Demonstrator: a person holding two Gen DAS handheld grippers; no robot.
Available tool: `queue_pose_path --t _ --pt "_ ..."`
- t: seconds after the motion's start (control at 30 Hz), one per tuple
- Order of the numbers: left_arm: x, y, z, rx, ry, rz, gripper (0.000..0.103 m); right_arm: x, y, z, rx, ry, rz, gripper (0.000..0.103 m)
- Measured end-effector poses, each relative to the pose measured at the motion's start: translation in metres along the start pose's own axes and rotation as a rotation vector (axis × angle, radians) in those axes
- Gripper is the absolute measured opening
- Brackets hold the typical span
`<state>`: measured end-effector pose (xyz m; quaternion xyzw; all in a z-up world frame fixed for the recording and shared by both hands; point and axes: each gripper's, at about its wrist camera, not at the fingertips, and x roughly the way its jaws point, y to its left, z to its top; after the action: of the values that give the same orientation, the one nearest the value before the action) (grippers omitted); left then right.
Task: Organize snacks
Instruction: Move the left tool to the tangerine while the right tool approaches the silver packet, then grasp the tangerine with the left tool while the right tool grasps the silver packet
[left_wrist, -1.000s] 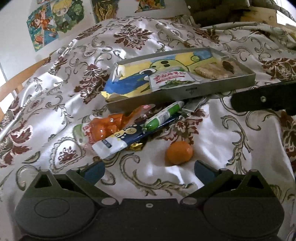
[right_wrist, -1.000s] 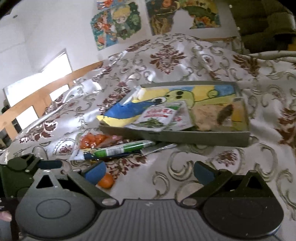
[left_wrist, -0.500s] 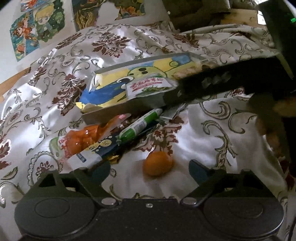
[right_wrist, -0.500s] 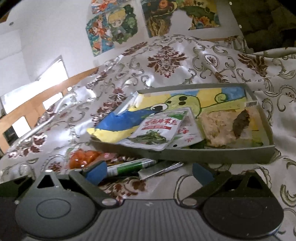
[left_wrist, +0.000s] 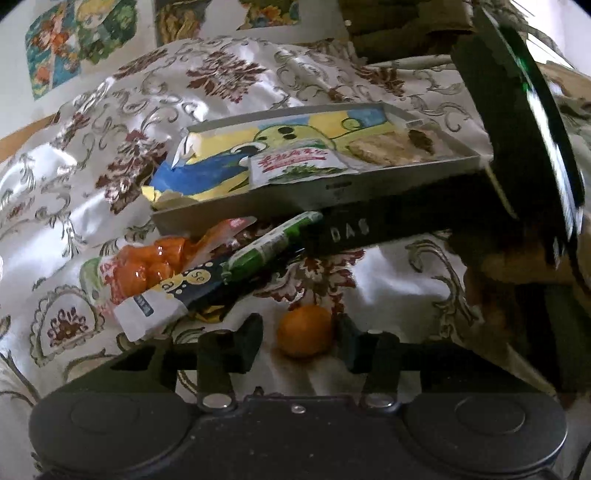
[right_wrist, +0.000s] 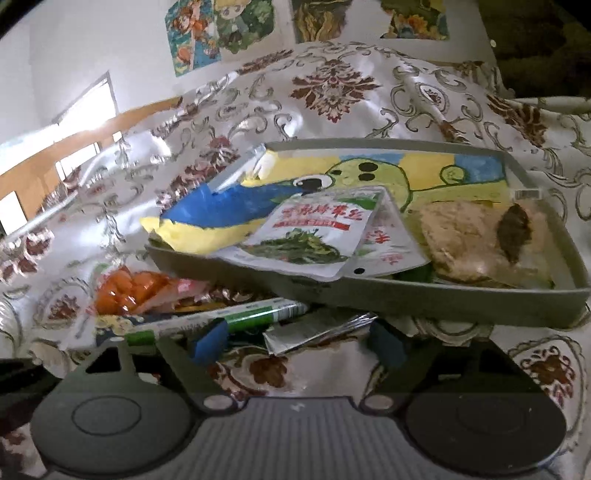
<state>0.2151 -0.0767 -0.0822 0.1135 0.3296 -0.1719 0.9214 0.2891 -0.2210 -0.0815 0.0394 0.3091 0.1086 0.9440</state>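
A slick patterned cloth (left_wrist: 402, 291) covers the surface. The left gripper (left_wrist: 301, 332) straddles the orange (left_wrist: 306, 334), not yet clamped; it may roll. The right gripper (right_wrist: 295, 341) gapes near loose packets (right_wrist: 221, 317) below the tray (right_wrist: 443, 295).

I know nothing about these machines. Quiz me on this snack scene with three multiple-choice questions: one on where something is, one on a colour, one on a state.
1. Where is the small round fruit?
A. Inside the tray
B. On the cloth between the left claw's fingers
C. On top of the green-and-white stick

2. What colour is the tray?
A. Grey
B. Red
C. Black

3. How are the right claw's fingers?
A. Clamped on a packet
B. Apart, holding nothing
C. Out of sight

Answers:
1 B: the fruit lies on the patterned cloth just ahead of the left claw.
2 A: its walls are plain grey.
3 B: both blue pads stand wide apart over the cloth.
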Motion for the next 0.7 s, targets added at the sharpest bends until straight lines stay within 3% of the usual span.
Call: queue_pose_path --t 0.37,0.47,0.57,0.7 --pt "-0.001 0.008 -0.006 -0.078 -0.022 -0.022 0.041 -0.009 -0.007 -0.008 0.061 -0.019 -0.086 0.056" --pt "0.000 0.010 -0.006 -0.102 -0.025 -0.032 0.040 -0.014 -0.006 -0.007 0.078 -0.019 -0.088 0.057" --pt "0.000 0.013 -0.006 -0.122 -0.027 -0.034 0.036 -0.010 -0.007 -0.005 0.095 -0.023 -0.060 0.069" --pt "-0.001 0.016 -0.006 -0.149 -0.022 -0.040 0.036 0.002 -0.004 -0.001 0.068 -0.003 -0.081 0.070"
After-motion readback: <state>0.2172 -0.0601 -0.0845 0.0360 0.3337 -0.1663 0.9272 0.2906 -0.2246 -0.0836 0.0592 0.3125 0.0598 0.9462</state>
